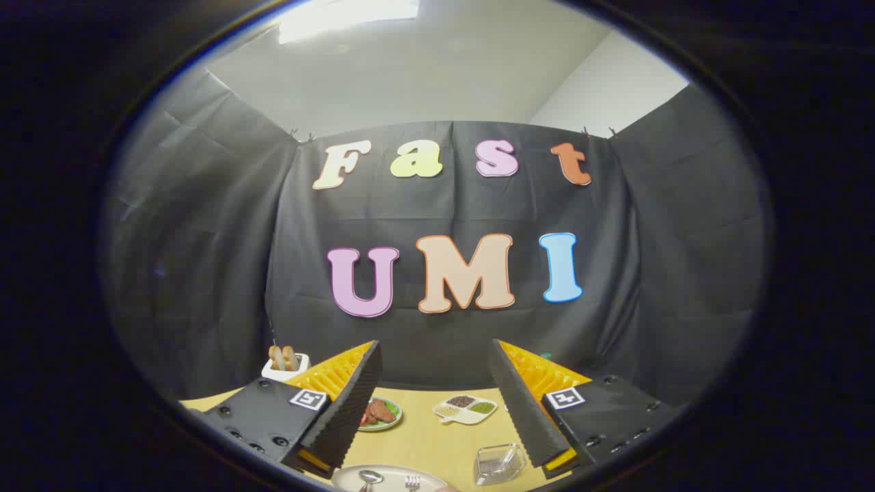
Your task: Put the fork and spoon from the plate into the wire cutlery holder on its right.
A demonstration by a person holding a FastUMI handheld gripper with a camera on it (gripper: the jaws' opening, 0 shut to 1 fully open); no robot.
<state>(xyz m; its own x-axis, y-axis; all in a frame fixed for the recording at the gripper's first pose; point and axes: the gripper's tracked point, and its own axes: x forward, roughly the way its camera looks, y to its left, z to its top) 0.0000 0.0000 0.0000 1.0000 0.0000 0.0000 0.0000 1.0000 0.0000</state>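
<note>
In the gripper view, the gripper (435,400) was held wide open and empty above the table (424,444). Between and below its fingers the plate (389,477) was seen, with the spoon (370,478) and fork (412,482) lying on it; the holder (499,463) stood just right. The approach was judged in hand; a descent onto one utensil was called for.

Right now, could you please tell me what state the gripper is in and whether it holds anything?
Gripper: open and holding nothing, fingers wide apart above the table; the spoon and fork lie on the plate just below them.
</note>
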